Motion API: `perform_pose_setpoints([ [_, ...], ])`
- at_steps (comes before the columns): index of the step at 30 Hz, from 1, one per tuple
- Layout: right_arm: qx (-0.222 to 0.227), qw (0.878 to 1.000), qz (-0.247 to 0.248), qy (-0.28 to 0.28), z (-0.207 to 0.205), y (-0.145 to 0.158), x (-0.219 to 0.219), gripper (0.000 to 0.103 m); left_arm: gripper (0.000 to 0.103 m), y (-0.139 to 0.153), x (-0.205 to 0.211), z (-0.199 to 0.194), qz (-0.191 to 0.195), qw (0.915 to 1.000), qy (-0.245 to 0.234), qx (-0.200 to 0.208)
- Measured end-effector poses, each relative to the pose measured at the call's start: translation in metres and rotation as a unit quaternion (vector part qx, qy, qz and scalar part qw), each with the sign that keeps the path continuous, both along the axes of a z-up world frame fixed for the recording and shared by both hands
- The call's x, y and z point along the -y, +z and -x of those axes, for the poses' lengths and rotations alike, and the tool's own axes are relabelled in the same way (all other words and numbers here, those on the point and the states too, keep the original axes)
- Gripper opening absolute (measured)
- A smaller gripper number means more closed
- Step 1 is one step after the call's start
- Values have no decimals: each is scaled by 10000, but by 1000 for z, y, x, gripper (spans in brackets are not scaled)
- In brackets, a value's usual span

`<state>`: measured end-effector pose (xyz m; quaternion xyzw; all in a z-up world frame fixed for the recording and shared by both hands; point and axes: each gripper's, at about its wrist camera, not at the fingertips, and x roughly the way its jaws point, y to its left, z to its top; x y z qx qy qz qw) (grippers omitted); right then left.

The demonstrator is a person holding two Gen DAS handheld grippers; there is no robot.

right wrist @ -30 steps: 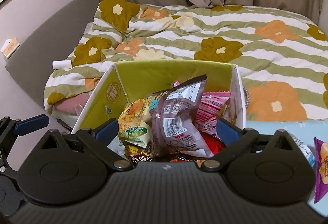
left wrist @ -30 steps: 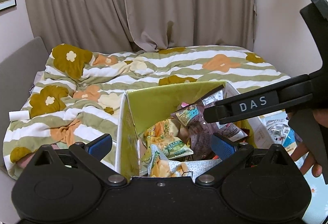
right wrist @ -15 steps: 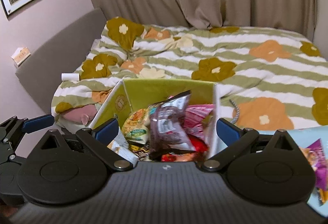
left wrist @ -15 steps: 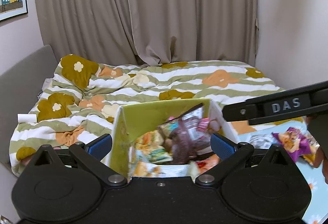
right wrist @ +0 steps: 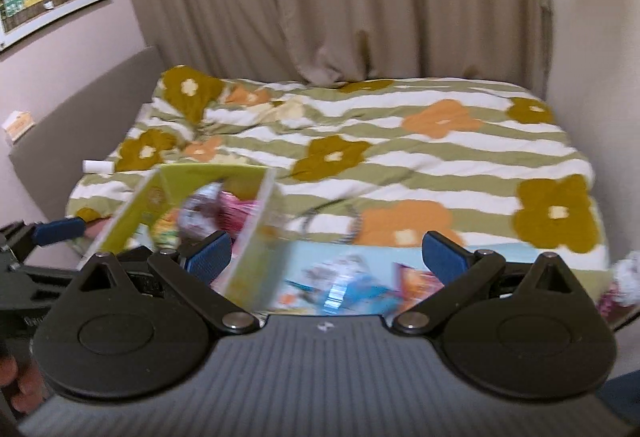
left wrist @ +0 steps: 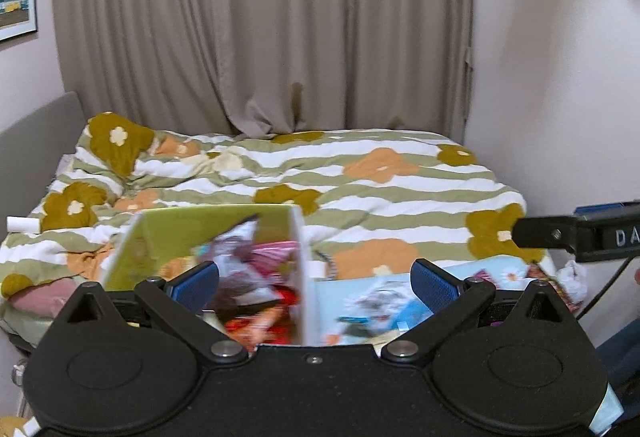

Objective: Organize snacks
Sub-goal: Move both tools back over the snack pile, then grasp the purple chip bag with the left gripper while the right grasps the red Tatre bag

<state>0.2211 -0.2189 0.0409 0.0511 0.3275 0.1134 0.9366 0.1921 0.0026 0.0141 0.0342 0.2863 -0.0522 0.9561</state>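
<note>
The green open-topped cardboard box [left wrist: 176, 237] stands at the near edge of the bed, and it is already full of crinkly plastic snack packets [left wrist: 256, 269]: a brown one stands upright against a pink one, with red and orange ones lower down. I think they are put upright so that more packets can fit side by side. In the left wrist view the box sits at about 10 o'clock from the left gripper [left wrist: 314, 279], and its white right wall runs down almost to the middle between the two blue pads.

To the right of the box lies a light blue mat with small flowers [left wrist: 500, 269], and on it there are loose snack packets [right wrist: 348, 285] that are not yet sorted; they are blurred, so I cannot tell their kinds. In the right wrist view they lie at about 12 o'clock, just ahead of the right gripper [right wrist: 328, 255].

Both grippers have their fingers spread wide and nothing is between the pads. Both hang above the things and touch nothing. The green and white striped quilt with orange and brown flowers [left wrist: 360, 177] covers the bed behind.

My judgement is that the next step is to take one loose packet from the mat, and the wide opening suits such a soft, puffy bag.
</note>
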Motion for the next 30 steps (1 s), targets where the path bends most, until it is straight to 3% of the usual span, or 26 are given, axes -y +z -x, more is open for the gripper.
perform_pose_setpoints([
  [8, -210, 9990, 125, -379, -1, -29, 107, 103, 103, -21, 82, -16, 36, 9996, -168, -243],
  [14, -467, 9981, 171, -362, -9, -66, 152, 103, 103, -49, 126, -45, 211, 9972, -344, -623],
  [23, -758, 9967, 64, -271, -33, -116, 180, 103, 103, -113, 170, -104, 328, 9874, -610, -1424],
  [30, -947, 9954, 13, -139, -52, -144, 183, 103, 103, -147, 189, -133, 231, 9814, -712, -1769],
])
